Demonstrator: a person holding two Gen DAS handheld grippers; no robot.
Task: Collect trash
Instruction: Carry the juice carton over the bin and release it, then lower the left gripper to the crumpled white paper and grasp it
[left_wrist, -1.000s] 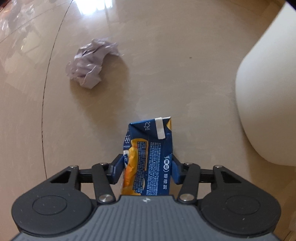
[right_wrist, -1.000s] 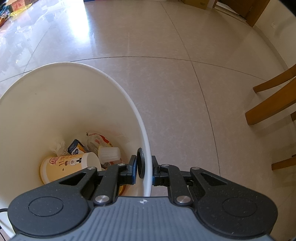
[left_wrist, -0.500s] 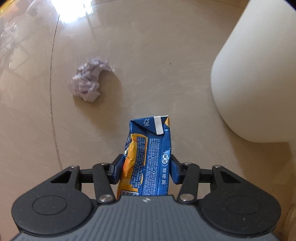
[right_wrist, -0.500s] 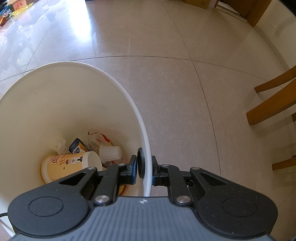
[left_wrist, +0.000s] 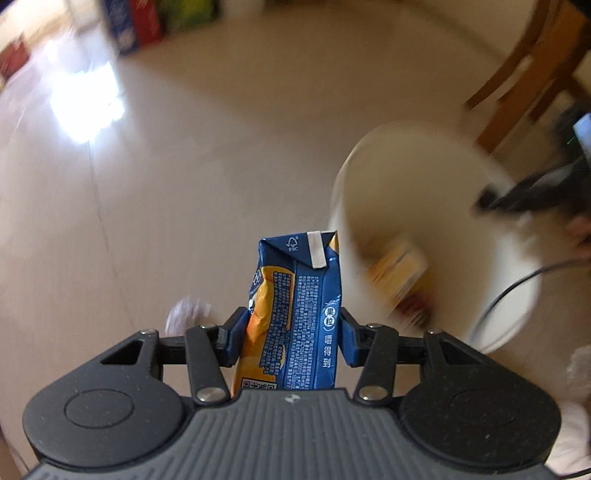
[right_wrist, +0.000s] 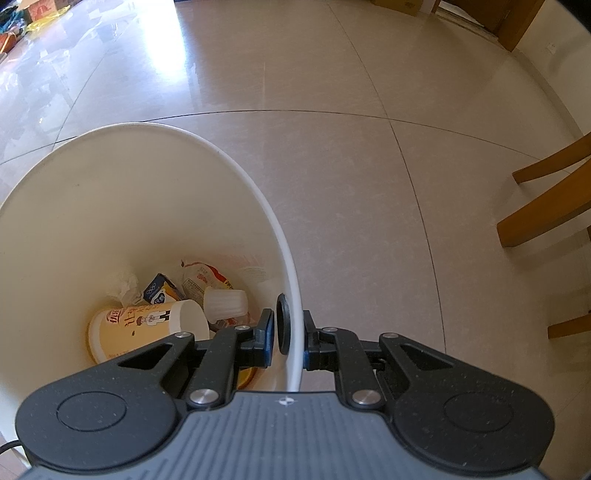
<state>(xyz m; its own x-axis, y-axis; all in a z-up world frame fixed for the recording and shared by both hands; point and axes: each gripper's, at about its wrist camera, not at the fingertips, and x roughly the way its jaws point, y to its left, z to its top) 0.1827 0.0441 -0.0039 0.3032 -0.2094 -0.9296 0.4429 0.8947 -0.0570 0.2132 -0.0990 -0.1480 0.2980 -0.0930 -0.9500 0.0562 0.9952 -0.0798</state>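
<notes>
Left gripper clamps juice carton beside bin.

Cup lies in bin; chair right of it.

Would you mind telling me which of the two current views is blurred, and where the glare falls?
Left wrist view: floor, white bin and crumpled paper are smeared by motion blur; only the juice carton and left gripper are sharp; glare patch upper left. Right wrist view: sharp throughout, the bin rim crisp, window glare on the tiles at upper left, fisheye bending the tile joints.
</notes>
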